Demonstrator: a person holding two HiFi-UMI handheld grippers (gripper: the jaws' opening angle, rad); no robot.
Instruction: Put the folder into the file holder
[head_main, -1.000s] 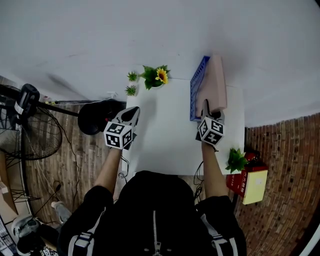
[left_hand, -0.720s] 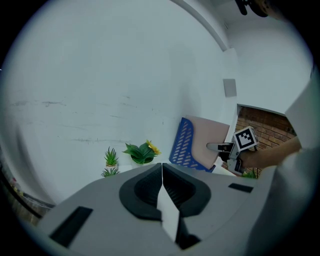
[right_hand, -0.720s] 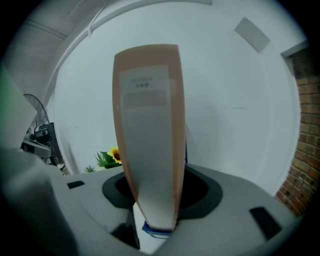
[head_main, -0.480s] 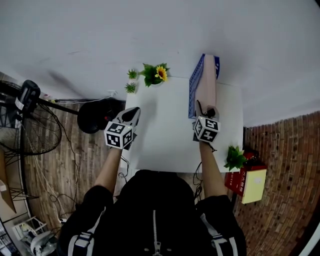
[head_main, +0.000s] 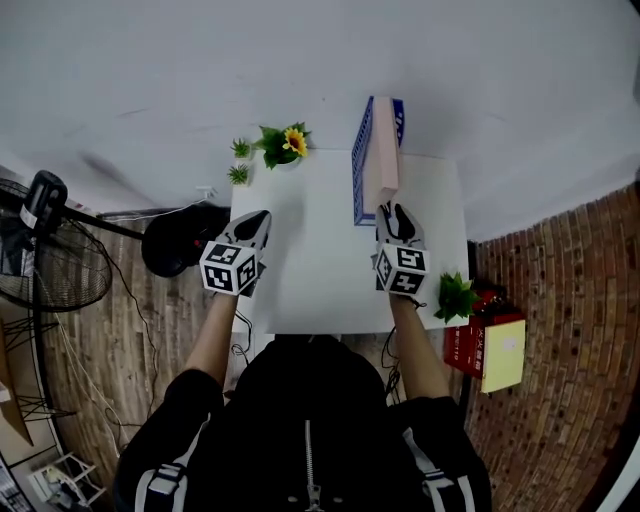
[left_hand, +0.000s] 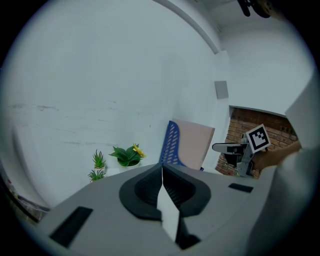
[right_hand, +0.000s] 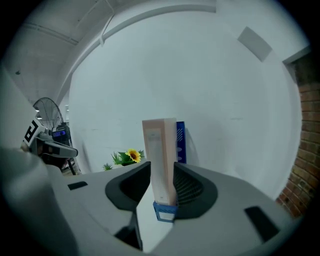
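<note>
Placing looks done: the folder (head_main: 382, 155) stands in the file holder (head_main: 360, 172). My right gripper (head_main: 397, 210) has released it, jaws just narrowing, with the folder ahead untouched. My left gripper (head_main: 257, 220) is clenched empty. Next, I back away.

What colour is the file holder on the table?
The file holder is blue, with slotted sides; left gripper view shows it best.

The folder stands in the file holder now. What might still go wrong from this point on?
1. The right gripper has just been closing its jaws, with the folder showing between them and the pads not pressing on it. If they catch it on withdrawal, it may be dragged out.
2. The file holder is tall and narrow and stands near the far edge of the table. A bump from that gripper might tip or shove it.
</note>
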